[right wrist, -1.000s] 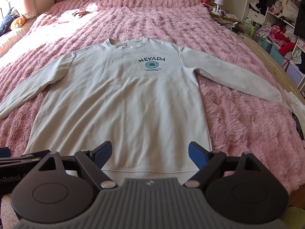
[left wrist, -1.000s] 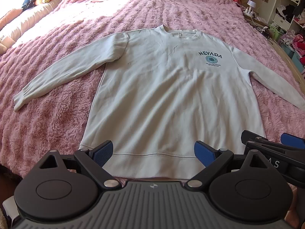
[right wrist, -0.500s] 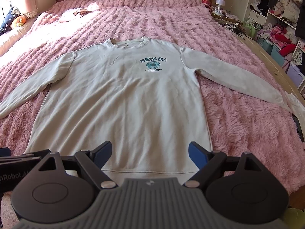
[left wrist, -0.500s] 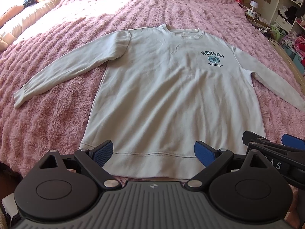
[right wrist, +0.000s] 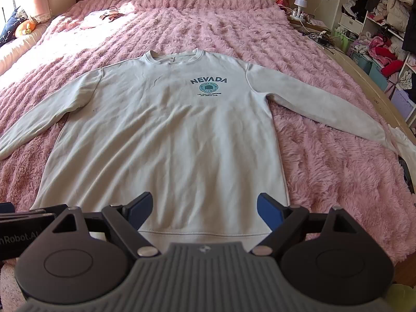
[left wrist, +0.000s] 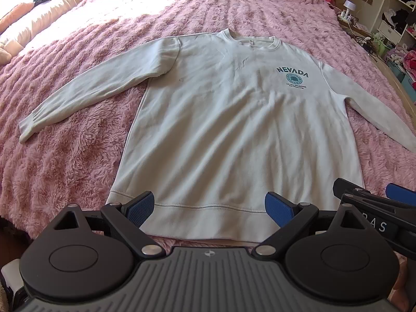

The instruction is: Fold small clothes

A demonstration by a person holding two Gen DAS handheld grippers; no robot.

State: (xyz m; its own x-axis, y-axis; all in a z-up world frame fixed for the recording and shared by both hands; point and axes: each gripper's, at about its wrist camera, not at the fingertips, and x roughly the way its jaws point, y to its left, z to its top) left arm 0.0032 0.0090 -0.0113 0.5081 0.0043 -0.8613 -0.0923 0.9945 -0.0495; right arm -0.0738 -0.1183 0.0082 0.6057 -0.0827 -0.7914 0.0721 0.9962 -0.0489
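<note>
Both jaws are gaping wide, gripping nothing: left gripper (left wrist: 209, 208) & right gripper (right wrist: 204, 209) are hovering side by side just above the hem of the white sweatshirt (right wrist: 166, 130), which is lying flat, front up, sleeves spread, on a fluffy pink bedspread (right wrist: 325, 161). Cluttered shelves (right wrist: 382, 13) are standing at the rm's right. Chest print is reading "NEVADA" (right wrist: 208, 80); smaller txt unreadable.

Each tool (left wrist: 209, 208) (right wrist: 204, 209) is black, with blue ribbed finger pads (left wrist: 140, 208), silver screws, a grey ridged body and white lettering.
</note>
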